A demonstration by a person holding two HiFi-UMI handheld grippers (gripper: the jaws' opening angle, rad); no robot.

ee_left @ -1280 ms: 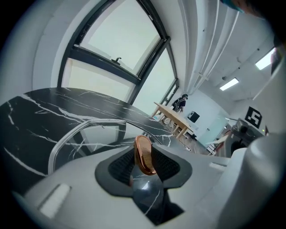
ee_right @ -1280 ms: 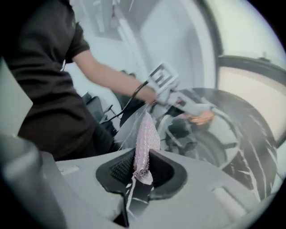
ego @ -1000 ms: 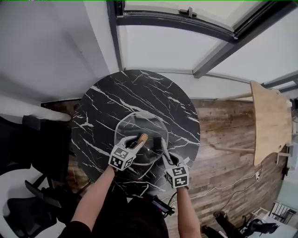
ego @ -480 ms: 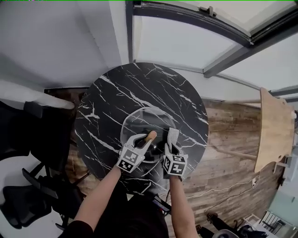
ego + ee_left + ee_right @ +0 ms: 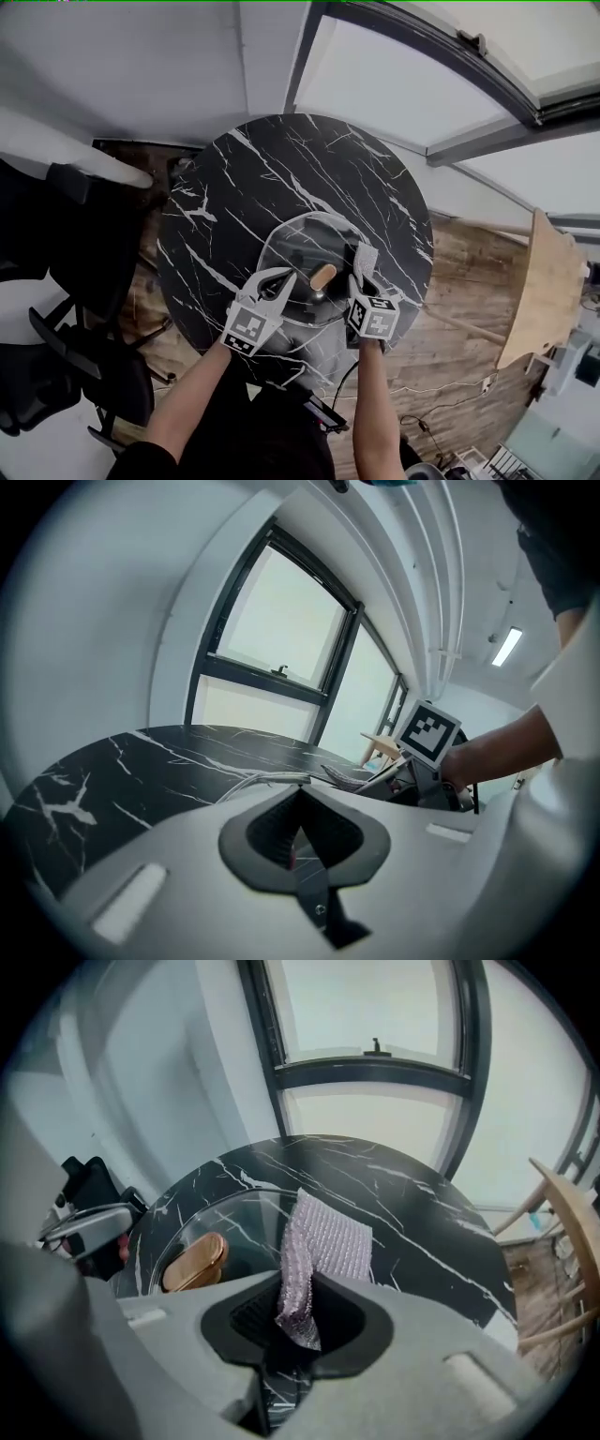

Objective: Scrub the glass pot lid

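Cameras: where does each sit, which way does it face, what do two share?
Head view: on the head, facing steeply down: table, lid, forearms, left gripper, right gripper.
Left gripper view: on it, facing nearly level across the table toward a window; jaws just closed, empty.
Right gripper view: on it, facing down at the lid; jaws grip a cloth.
Shared: head and right gripper views both show the knob.

No readable text, label, brand or number anywhere, only wordless square markers (image 5: 248, 327).
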